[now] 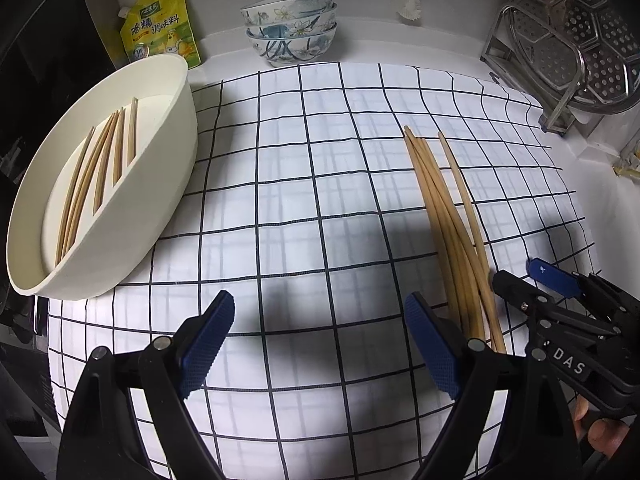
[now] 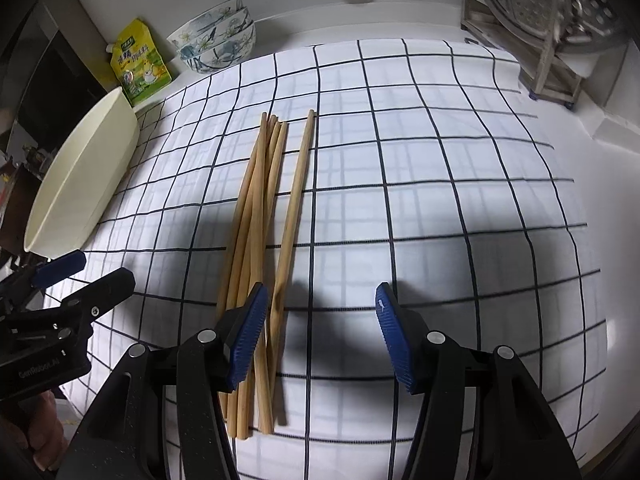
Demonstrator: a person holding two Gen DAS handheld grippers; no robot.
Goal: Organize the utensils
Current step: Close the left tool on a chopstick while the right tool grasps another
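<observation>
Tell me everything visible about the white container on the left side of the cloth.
The white container is a long oval tub, apparently matte plastic, with smooth sloping walls and a thin rim. It rests on the checked cloth's left edge, in front of a yellow seasoning pouch. Several wooden chopsticks lie lengthwise inside, leaning along its floor. No gripper touches it.

The right gripper's (image 2: 320, 336) left finger (image 2: 246, 336) hides part of the loose chopsticks (image 2: 256, 208) at six o'clock, while the steamer rack (image 2: 532, 20) at one o'clock runs past the frame's top edge, slightly blurred.
</observation>
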